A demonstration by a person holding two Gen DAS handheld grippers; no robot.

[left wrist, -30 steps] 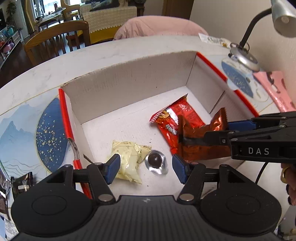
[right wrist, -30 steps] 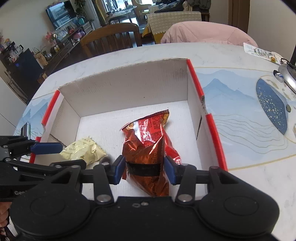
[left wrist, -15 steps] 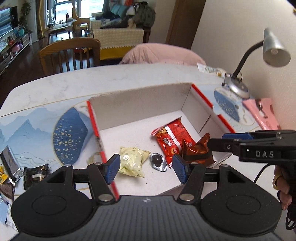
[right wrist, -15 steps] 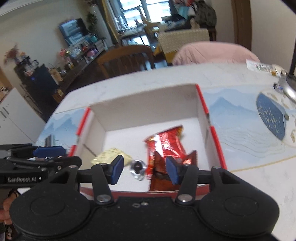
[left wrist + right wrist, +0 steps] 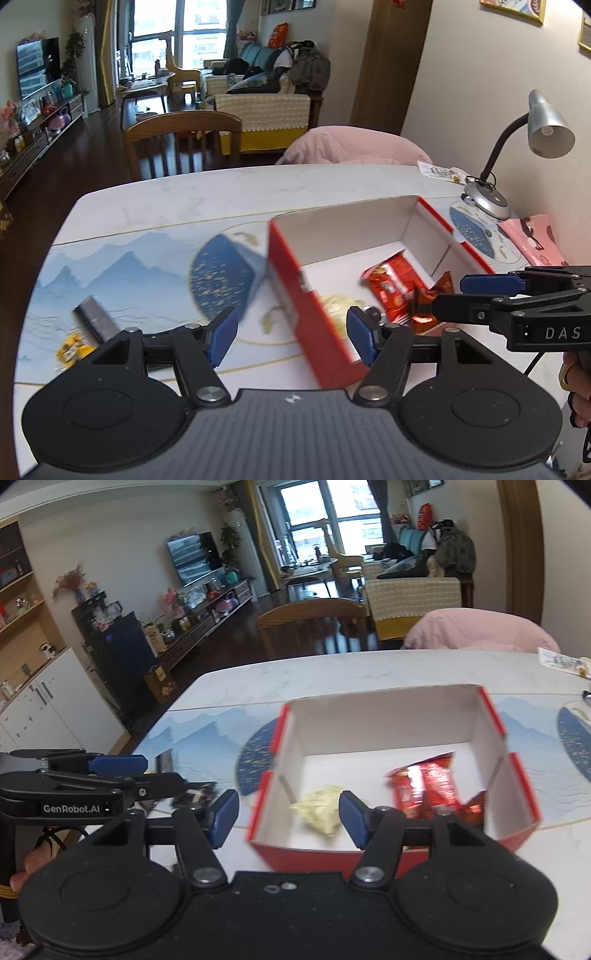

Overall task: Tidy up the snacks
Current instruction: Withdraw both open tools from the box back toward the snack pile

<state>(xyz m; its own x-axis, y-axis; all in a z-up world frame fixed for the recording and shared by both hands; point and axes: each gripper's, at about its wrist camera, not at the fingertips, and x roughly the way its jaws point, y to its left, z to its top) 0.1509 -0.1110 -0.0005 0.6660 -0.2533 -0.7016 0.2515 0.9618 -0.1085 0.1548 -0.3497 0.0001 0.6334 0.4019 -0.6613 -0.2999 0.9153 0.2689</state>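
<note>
A red cardboard box (image 5: 317,325) with a white inside stands on the table; it also shows in the right wrist view (image 5: 369,853). Inside lie a red snack bag (image 5: 393,284), a copper-red bag (image 5: 443,794) and a pale yellow packet (image 5: 321,808). My left gripper (image 5: 291,336) is open and empty, raised in front of the box's near left corner. My right gripper (image 5: 288,818) is open and empty above the box's near edge; it shows at the right of the left wrist view (image 5: 461,295). A dark wrapped bar (image 5: 94,317) and a yellow packet (image 5: 72,350) lie on the table, left of the box.
A desk lamp (image 5: 517,155) stands at the table's back right, with a pink bag (image 5: 532,240) beside it. A blue landscape mat (image 5: 147,273) covers the table. A wooden chair (image 5: 181,144) and a pink-covered chair (image 5: 354,147) stand behind the table.
My right gripper let go of the copper-red bag in the box and opened. Both grippers pulled up and back from the box; the left view swung left, showing the loose snacks.
</note>
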